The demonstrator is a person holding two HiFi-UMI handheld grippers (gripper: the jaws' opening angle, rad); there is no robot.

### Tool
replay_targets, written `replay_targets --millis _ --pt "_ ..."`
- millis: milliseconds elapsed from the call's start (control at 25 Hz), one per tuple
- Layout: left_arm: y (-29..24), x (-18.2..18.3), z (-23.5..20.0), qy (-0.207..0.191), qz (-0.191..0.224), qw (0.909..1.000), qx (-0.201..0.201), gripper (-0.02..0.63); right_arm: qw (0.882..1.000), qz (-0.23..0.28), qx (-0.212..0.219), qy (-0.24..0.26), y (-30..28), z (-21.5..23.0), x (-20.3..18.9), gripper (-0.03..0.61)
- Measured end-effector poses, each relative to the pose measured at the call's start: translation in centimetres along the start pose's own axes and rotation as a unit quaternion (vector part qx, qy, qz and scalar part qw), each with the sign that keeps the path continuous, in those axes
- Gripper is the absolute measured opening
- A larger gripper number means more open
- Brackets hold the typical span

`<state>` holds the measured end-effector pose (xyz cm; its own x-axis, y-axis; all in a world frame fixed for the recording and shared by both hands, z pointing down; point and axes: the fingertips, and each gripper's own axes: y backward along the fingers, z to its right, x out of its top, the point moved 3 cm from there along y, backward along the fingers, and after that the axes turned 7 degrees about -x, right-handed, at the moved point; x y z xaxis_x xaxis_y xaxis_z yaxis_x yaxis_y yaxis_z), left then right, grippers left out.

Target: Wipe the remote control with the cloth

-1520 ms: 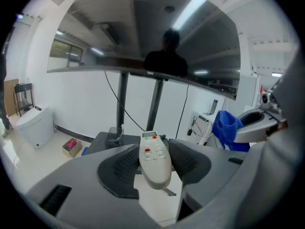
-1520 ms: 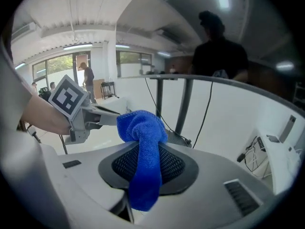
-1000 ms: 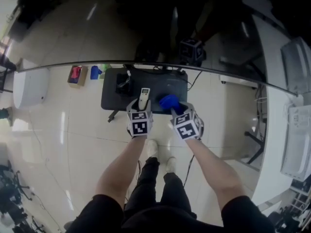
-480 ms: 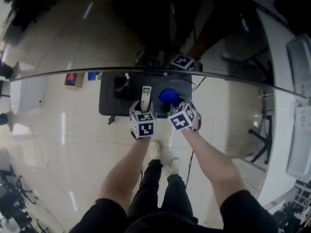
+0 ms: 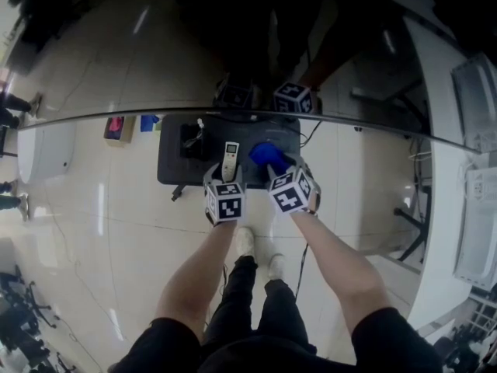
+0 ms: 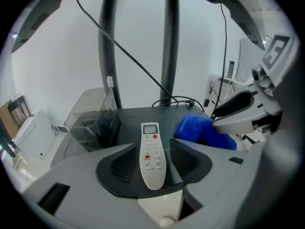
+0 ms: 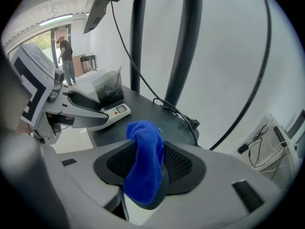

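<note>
A white remote control [image 5: 231, 160] lies lengthwise between the jaws of my left gripper [image 5: 227, 179], its screen end [image 6: 151, 129] pointing out over the dark table [image 5: 175, 165]. These jaws have just been opening, and a narrow gap shows on each side of the remote. A blue cloth [image 7: 145, 166] hangs bunched between the jaws of my right gripper [image 5: 278, 173], draped against the right pad. Those jaws have just opened wide, and the left pad stands apart from the cloth. The two grippers sit side by side at the table's near edge.
A clear box [image 6: 93, 123] holding something dark stands at the table's back left. A black cable [image 6: 176, 100] and two dark poles [image 6: 169, 42] rise at the back. Small red and blue items [image 5: 118, 124] lie on the floor to the left.
The right gripper has sunk a little toward the table with the blue cloth. The left gripper has stayed at the table's near edge with the remote.
</note>
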<state>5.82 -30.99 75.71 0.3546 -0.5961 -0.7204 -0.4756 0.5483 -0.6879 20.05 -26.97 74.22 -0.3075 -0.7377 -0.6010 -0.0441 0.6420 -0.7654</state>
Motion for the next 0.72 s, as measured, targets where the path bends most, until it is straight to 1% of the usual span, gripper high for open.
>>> replay_targets --millis 200,360,440,600,720 --pt "4.2 0.8 0.7 0.002 0.020 0.9997 0.011 0.215 0.999 0.043 0.013 -0.027 5.7 0.0 1.0 0.190" --pt "9.7 1.8 1.9 0.004 0.048 0.9988 0.009 0.215 0.996 0.076 0.021 -0.046 11.3 -0.1 2.0 0.189" --pt "13.1 2.0 2.8 0.002 0.062 0.9980 0.011 0.215 0.994 0.091 0.031 -0.049 14.3 -0.7 2.1 0.189" --pt "19.7 3.2 6.1 -0.017 0.093 0.9955 0.002 0.215 0.990 0.122 0.056 -0.053 20.5 -1.8 2.4 0.189" --pt "24.3 5.0 8.8 -0.041 0.126 0.9911 -0.014 0.200 0.985 0.150 0.070 -0.048 25.1 -2.5 2.8 0.187"
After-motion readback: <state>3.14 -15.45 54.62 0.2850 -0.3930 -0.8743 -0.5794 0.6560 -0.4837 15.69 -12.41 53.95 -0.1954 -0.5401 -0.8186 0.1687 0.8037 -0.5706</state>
